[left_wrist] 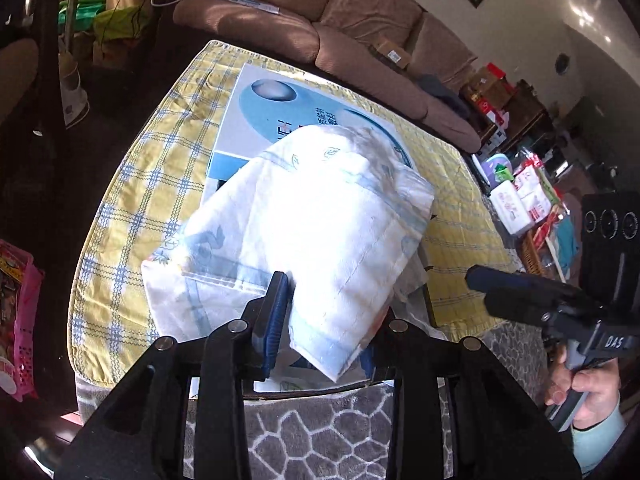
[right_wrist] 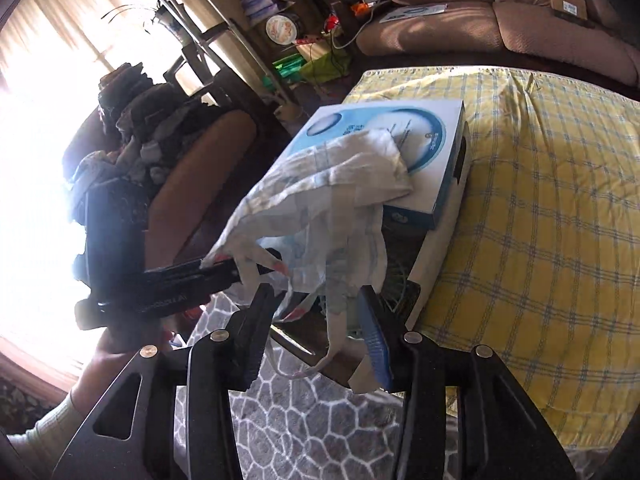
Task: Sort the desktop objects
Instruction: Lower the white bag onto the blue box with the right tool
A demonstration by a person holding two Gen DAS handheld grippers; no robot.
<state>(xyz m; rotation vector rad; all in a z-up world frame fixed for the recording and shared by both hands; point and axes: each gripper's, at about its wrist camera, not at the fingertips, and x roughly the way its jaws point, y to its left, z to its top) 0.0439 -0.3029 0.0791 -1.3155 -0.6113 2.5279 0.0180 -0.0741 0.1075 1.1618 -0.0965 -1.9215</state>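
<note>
white cloth (left_wrist: 312, 224): soft woven fabric, matt, creased, faint pale blue print and stitched hems. box (left_wrist: 256, 120): smooth printed cardboard, white and blue, slight sheen. table cover (left_wrist: 132, 184): quilted cloth, yellow with blue check, matt, puckered along stitch lines. rug (left_wrist: 320, 432): grey pile with white outline pattern, matt, rough-looking. left gripper (left_wrist: 324, 320): black matt plastic frame, bright metal pivot pins, blue ribbed pads. right gripper (right_wrist: 316, 336): same black matt plastic, metal pins, ribbed blue pad on the right finger. sofa (left_wrist: 360, 32), far side: brown upholstery, dull, suede-like nap. basket (left_wrist: 20, 320), near left: pink perforated plastic, glossy.
</note>
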